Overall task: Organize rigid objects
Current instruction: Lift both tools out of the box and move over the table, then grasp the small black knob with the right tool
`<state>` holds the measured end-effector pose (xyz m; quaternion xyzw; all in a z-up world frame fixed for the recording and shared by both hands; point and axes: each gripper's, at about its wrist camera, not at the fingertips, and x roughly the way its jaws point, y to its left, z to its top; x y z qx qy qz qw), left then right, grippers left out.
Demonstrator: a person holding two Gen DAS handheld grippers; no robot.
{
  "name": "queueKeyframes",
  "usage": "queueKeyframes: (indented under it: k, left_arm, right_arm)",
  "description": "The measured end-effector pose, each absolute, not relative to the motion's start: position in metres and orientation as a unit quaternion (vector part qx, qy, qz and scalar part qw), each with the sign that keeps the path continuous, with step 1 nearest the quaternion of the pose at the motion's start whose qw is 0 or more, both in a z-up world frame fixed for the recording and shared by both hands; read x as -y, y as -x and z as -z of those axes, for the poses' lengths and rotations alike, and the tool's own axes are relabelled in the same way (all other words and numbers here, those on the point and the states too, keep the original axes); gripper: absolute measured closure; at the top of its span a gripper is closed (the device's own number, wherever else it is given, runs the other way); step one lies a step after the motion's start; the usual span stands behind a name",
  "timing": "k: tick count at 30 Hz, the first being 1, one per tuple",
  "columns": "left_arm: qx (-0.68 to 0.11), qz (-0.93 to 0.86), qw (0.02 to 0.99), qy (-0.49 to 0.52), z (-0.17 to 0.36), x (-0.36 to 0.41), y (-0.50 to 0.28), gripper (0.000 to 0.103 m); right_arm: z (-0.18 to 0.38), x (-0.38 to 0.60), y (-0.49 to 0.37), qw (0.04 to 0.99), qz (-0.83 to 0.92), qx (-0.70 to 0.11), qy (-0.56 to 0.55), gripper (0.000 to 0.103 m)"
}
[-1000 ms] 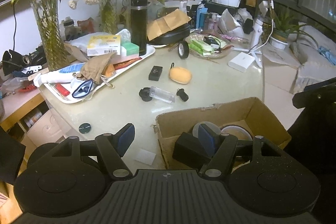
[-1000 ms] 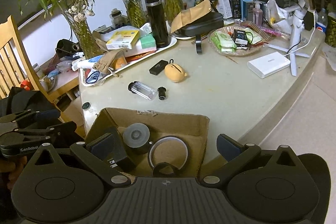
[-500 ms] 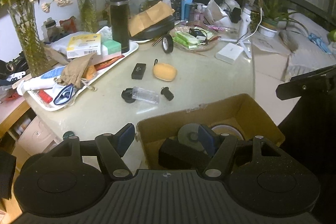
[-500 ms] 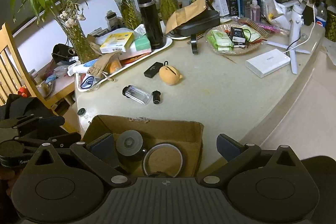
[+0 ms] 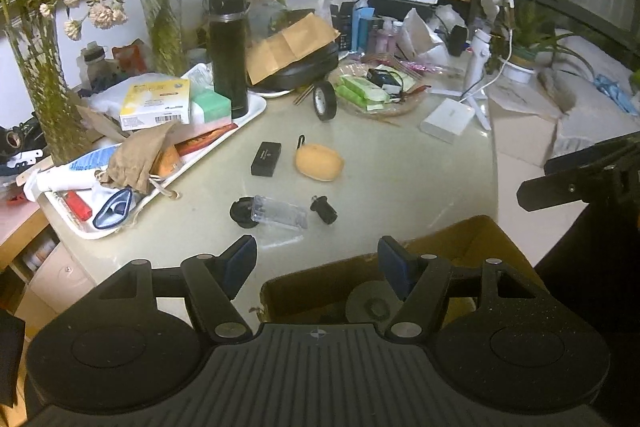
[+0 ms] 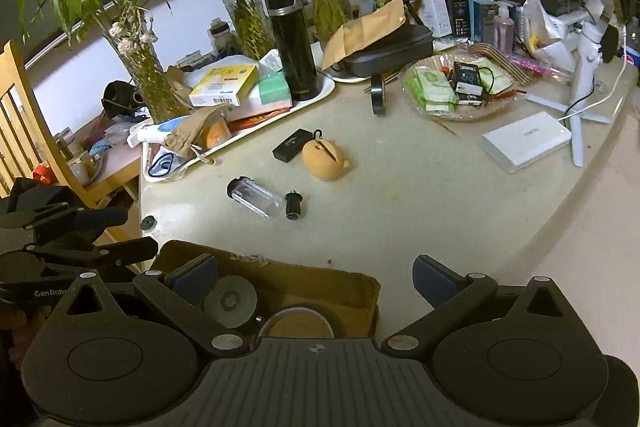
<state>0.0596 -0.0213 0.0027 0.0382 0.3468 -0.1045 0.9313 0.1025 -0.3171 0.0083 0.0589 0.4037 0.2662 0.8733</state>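
**Both tongs hang empty over the box, loose pieces waiting on the desk**

The cardboard box point(image 6: 280, 283) sits at the near edge of the desk point(image 6: 420, 211), already holding a grey disc point(image 6: 232, 301) and a cork-coloured round thing with a dark rim point(image 6: 298, 323). Beyond it, well apart from the box, lie the pieces not yet put away: a clear plastic case point(image 5: 280, 213) touching a black round cap point(image 5: 241, 213), a small black knob point(image 5: 325, 209) just beside it, then a black rectangular case point(image 5: 266, 153) and an orange pouch point(image 5: 319, 161) farther back.

The left tongs point(image 5: 318, 259) stand about half open with nothing between the pads. The right tongs point(image 6: 316, 277) are spread wide, also empty, above the box's far wall.

What could go wrong: the clear case is slick and low, so I judge a pinch from above might squirt it sideways into the knob, which looks likely to roll toward the desk edge. The box's torn rim could snag a finger coming in low.

Readable writing is scarce: "GenRobo…" shows on the left tool's body in the right wrist view. Labels on the yellow box point(image 6: 224, 85) are too small to read.
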Motion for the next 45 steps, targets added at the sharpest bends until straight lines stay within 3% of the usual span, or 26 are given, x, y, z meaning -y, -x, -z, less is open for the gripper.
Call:
queueKeyframes:
  k: [30,42,45]
  left_arm:
    - [-0.369,0.09,0.925,0.011,0.012,-0.008,-0.09,0.037]
    - [-0.364,0.069,0.929,0.007,0.012,-0.013,-0.089,0.037]
    - [-0.365,0.064,0.929,0.005,0.013,-0.014,-0.089,0.037]
  right_arm:
    - [0.025,0.257,-0.169,0.841,-0.309,-0.443,-0.015,0.002]
    - [0.04,0.222,-0.193,0.83,-0.322,-0.456,0.006,0.011]
    - [0.046,0.214,-0.2,0.825,-0.324,-0.462,0.015,0.019]
